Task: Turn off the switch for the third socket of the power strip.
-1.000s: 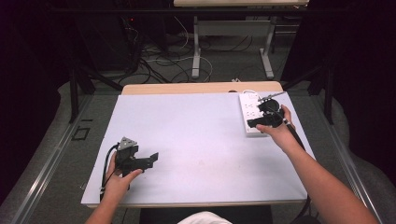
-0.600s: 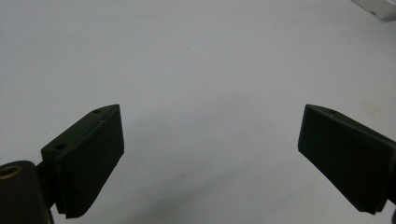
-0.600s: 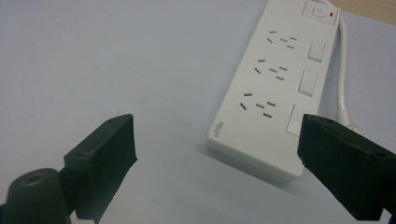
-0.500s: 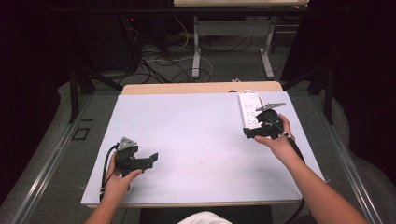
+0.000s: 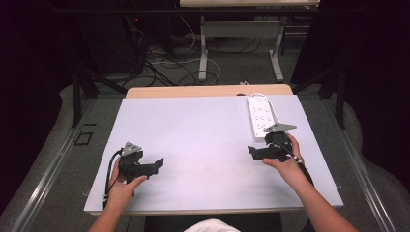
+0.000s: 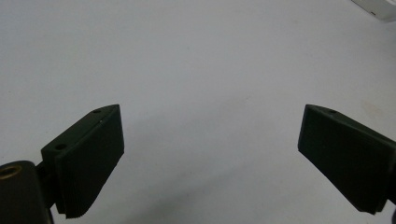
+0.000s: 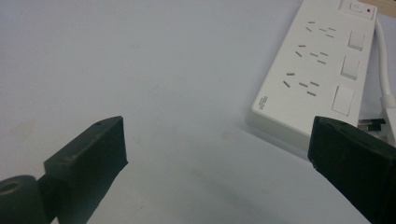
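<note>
Power strip (image 7: pixel 314 74) position relative to the fingers is recorded first: in the right gripper view, our two black fingers (image 7: pixel 88 158) stand wide apart with bare table between them, and the strip's near corner lies just ahead of the right-hand finger, not touching it. A metal plug tip (image 7: pixel 372 123) shows beside that finger, at the strip's near end. We hold nothing in the right gripper (image 5: pixel 255 152).

In the left gripper view, our fingers (image 6: pixel 91 156) are likewise spread wide over bare table, clamped on nothing. A white corner of the strip appears at the far upper right edge of that view.

Moving outward in the high view, the left gripper (image 5: pixel 153 166) sits low over the near left part of the table (image 5: pixel 193 125), held by our left hand (image 5: pixel 123 186), with a black cable (image 5: pixel 109 176) looping beside the wrist. The right gripper sits over the near right part, held by our right hand (image 5: pixel 285 164), its fingers pointing toward the table's centre. The two grippers are well apart.

The white strip lies flat on the far right part of the table, lengthwise toward the far edge, with three sets of sockets, a row of square switches, and a red-marked switch at its far end. Its white cord (image 7: pixel 384 60) runs along its outer side. The right gripper's grey plate (image 5: pixel 279 127) overlaps the strip's near end in the high view.
</note>
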`<state>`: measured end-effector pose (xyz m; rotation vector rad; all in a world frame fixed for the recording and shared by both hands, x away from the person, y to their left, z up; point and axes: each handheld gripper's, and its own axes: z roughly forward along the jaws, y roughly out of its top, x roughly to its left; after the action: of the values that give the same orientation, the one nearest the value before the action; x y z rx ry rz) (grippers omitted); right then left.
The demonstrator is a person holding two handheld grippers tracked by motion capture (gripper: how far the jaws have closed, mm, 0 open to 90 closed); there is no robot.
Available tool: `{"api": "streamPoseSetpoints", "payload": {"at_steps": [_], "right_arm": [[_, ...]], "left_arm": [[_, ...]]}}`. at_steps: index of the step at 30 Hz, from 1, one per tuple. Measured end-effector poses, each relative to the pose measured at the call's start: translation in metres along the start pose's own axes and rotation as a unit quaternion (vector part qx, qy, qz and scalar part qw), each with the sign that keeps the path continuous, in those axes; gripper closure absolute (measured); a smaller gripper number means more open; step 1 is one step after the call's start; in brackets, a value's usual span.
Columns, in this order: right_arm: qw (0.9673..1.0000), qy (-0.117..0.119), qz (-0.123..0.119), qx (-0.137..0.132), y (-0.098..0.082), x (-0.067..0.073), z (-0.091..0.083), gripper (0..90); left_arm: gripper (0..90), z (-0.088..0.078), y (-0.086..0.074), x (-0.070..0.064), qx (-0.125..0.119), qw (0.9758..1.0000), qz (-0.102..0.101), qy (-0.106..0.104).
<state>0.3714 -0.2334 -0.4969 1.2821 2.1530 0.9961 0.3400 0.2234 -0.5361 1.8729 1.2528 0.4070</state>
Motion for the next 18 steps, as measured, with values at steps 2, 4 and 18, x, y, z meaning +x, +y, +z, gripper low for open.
{"api": "streamPoseSetpoints", "payload": {"at_steps": [2, 4, 18], "right_arm": [[1.0000, -0.001, 0.005, -0.002, -0.003, 0.000, -0.001, 3.9], [1.0000, -0.004, 0.002, -0.008, -0.008, -0.001, -0.001, 3.9], [0.9996, -0.010, 0.023, -0.017, -0.040, -0.013, -0.004, 2.4]], "left_arm": [[6.8, 0.000, 0.000, 0.000, 0.000, 1.0000, 0.000, 0.000], [6.8, 0.000, 0.000, 0.000, 0.000, 1.0000, 0.000, 0.001], [6.8, 0.000, 0.000, 0.000, 0.001, 1.0000, 0.001, 0.002]]}}
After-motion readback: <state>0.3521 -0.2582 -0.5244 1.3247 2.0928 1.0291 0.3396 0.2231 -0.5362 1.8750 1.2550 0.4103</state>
